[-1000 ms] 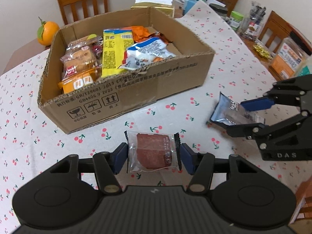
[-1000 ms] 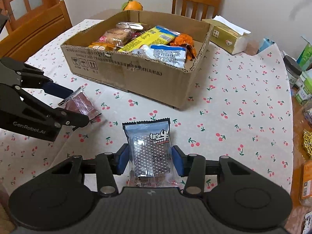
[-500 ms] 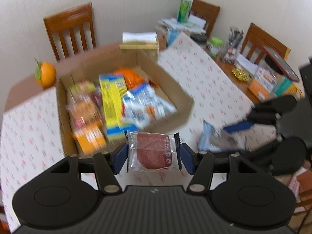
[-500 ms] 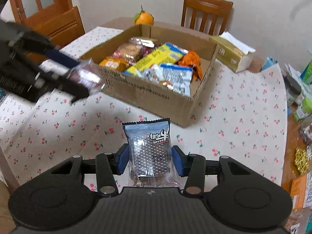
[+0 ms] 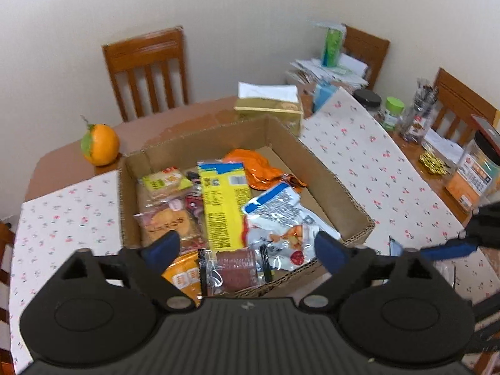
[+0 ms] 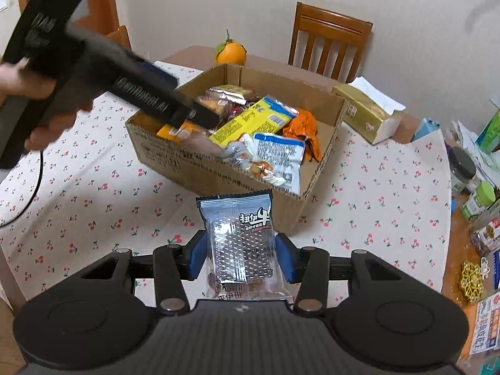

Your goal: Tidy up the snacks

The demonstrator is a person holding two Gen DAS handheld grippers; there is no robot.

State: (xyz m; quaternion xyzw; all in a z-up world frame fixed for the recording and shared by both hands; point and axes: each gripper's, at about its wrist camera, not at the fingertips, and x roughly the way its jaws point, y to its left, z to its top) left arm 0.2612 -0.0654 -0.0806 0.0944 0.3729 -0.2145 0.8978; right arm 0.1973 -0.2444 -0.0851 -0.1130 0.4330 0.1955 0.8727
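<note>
Left wrist: red packet [image 5: 236,265] inside box rim [image 5: 353,206].

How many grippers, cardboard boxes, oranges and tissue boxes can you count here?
Grippers: 2 (left gripper, right gripper)
Cardboard box: 1
Orange: 1
Tissue box: 1
Total: 5

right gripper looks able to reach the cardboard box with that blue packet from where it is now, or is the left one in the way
Probably yes. The right gripper holds the blue packet just short of the cardboard box. The open left gripper hangs over the box's other end, leaving the side near the orange wrapper free.
</note>
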